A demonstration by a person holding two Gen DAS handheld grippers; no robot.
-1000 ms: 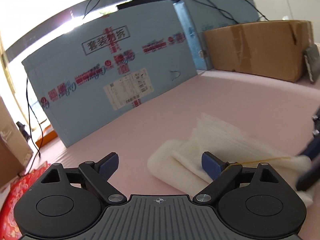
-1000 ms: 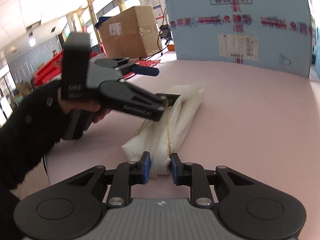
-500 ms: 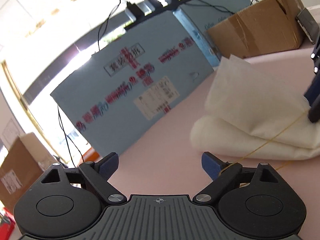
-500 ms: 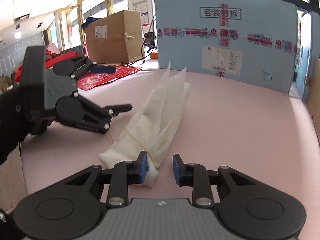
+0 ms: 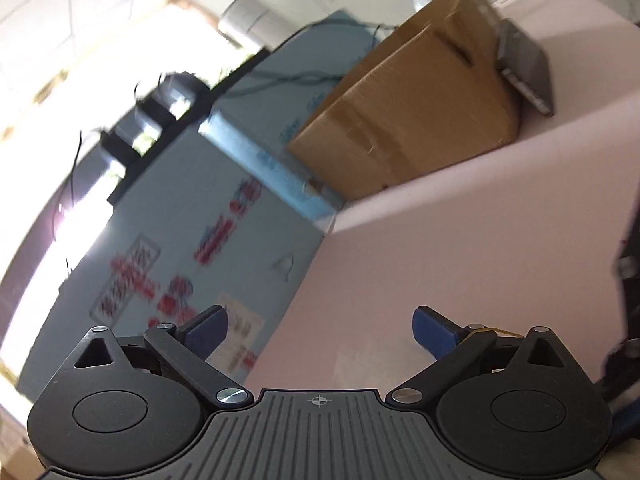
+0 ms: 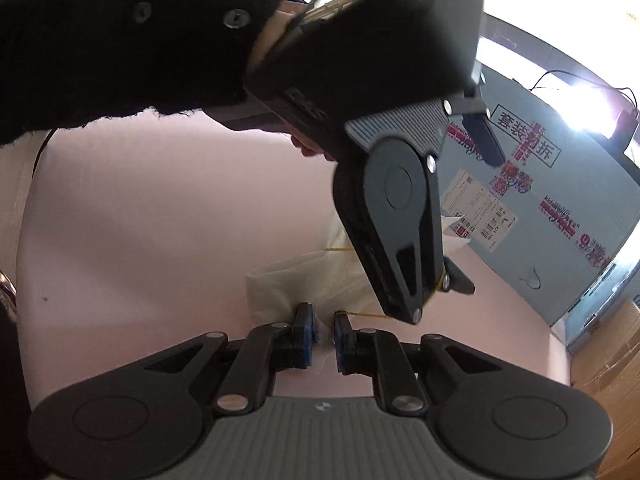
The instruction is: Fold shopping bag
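The white folded shopping bag [image 6: 296, 280] lies on the pink table [image 6: 160, 220], partly hidden behind my left gripper. My right gripper [image 6: 325, 330] sits low at the bag's near end, jaws almost together, pinching its edge. A thin yellow rubber band [image 6: 368, 315] runs from the right gripper's finger to the lower finger of my left gripper [image 6: 468, 212], which hovers close above, held by a hand in a black sleeve. In the left wrist view the left gripper [image 5: 320, 332] is open and the band [image 5: 494, 331] is hooked on its right finger. No bag shows there.
A large blue printed box [image 6: 560, 208] stands along the table's far side. A brown cardboard box [image 5: 412, 120] sits beside it with a dark flat device [image 5: 528, 68] leaning on it. Bare pink table [image 5: 460, 260] stretches in front of them.
My left gripper has risen and tilted upward, crossing over the right gripper, so the bag has left its view. The right gripper's jaws have narrowed on the bag's end.
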